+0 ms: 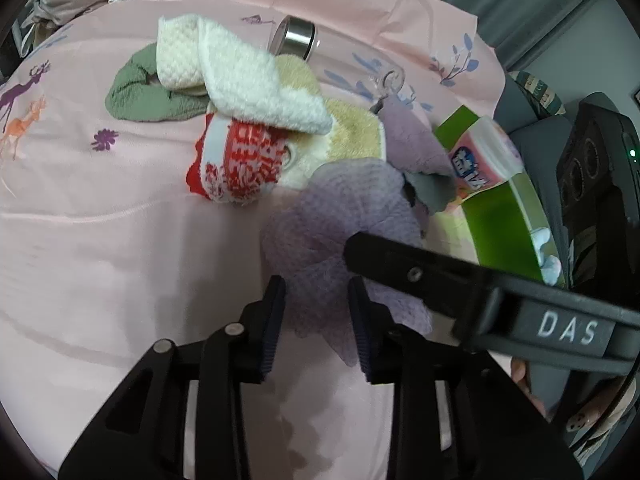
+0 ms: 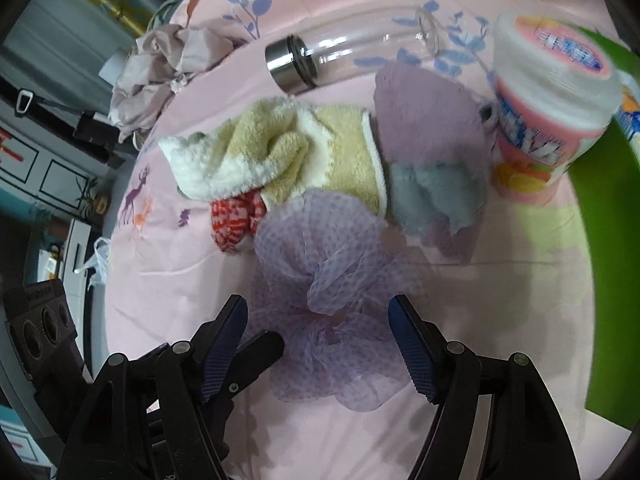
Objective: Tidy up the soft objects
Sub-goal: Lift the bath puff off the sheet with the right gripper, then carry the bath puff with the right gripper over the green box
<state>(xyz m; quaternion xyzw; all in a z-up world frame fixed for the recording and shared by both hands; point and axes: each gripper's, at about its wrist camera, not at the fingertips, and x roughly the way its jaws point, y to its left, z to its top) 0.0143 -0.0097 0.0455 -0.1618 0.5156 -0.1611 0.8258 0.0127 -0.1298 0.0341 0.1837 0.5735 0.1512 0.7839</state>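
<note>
Left wrist view. Left gripper is seen at bottom centre, jaws narrowed around a fold of the lilac mesh cloth; mesh sits between the pads and appears pinched, though full contact cannot be confirmed. Cloth is spread on the pink bedsheet, centre of frame. A finger of the right gripper, marked "DAS", is seen crossing from lower right, over the mesh. Pile at upper centre: white knit cloth on top, green cloth to its left, red-and-white cloth below, yellow towel underneath. Purple cloth and grey cloth are noted right of centre. Clear bottle w/ steel cap lies at top centre. Pink-label tub leans against green bin at right edge.

Right wrist view. Right gripper is held wide open at bottom centre, nothing gripped; mesh cloth lies between and ahead of the fingers. Tip of left gripper is seen at lower left, touching the mesh. Yellow towel is at centre-left, red-and-white cloth just below it, purple cloth and grey cloth at centre-right. Bottle is at top centre, tub at upper right, bin along right edge. Bedsheet underlies all.
</note>
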